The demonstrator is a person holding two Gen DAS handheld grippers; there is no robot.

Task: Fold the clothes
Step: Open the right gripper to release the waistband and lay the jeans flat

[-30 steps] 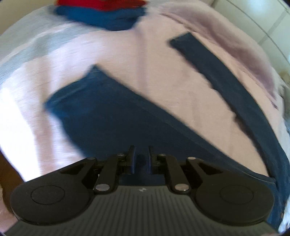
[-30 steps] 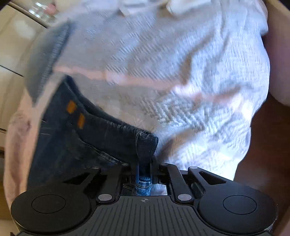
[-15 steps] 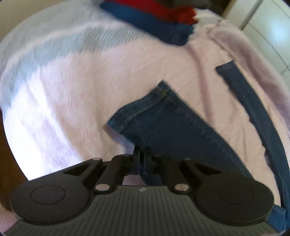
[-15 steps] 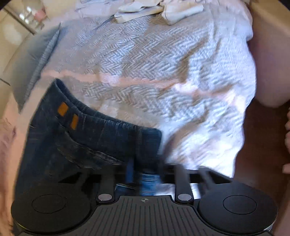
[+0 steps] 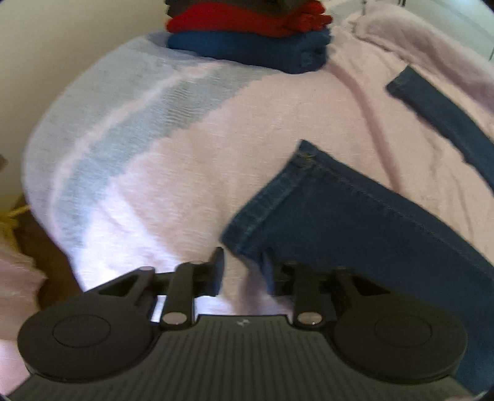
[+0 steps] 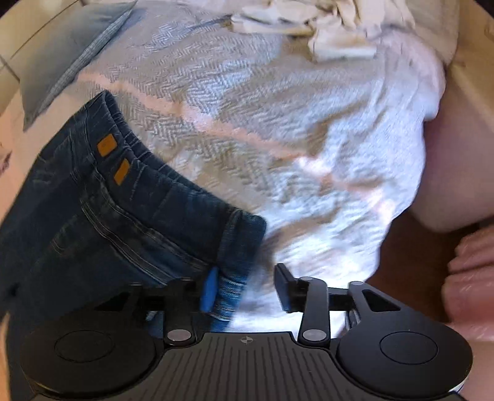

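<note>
Centrally, the jeans (image 5: 355, 222) lie flat on the bed's blanket (image 5: 185, 160), one leg hem just ahead of my left tool (image 5: 242, 268), the second leg (image 5: 444, 120) apart at far right. My left tool stands spread, gripping nothing. In the right wrist view, the waistband corner (image 6: 244, 234) rests between the fingers of my right tool (image 6: 247, 285), likewise spread; two orange patches (image 6: 114, 159) mark the waistband. Folded red and blue garments (image 5: 250, 37) sit stacked at the blanket's far edge; pale crumpled laundry (image 6: 308, 27) lies beyond the waistband.
</note>
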